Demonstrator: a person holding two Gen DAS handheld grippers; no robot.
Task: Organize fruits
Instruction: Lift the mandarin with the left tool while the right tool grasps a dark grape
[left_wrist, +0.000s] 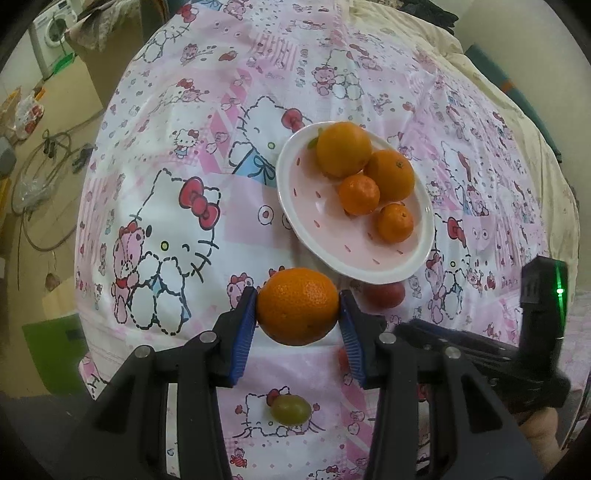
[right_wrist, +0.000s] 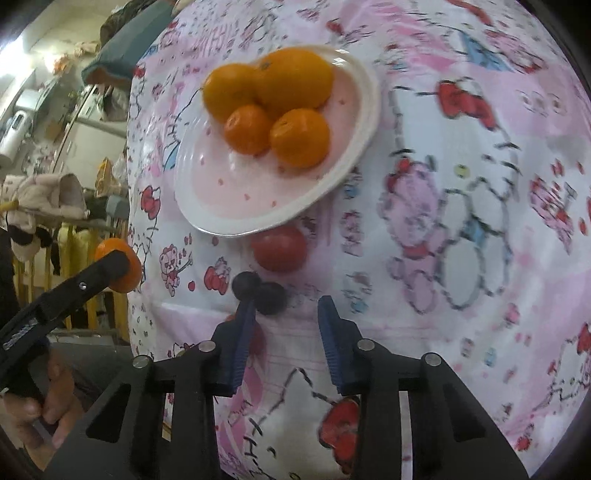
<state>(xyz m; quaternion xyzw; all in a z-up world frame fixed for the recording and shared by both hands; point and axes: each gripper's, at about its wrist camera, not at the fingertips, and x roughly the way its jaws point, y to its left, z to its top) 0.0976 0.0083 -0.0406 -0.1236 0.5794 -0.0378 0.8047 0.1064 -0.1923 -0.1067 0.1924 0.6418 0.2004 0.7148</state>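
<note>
My left gripper is shut on an orange, held above the patterned sheet just in front of a white and pink plate. On the plate lie several oranges. A red tomato sits by the plate's near rim, and a green grape lies under my left gripper. In the right wrist view my right gripper stands open, with nothing pressed between its pads. Two dark berries lie at its left fingertip, below the tomato and the plate. A small red fruit shows partly behind that finger.
The Hello Kitty sheet covers a raised surface that drops off at the left to a floor with cables, boxes and a washing machine. A cream blanket lies at the far right. A hand grips the left tool's handle.
</note>
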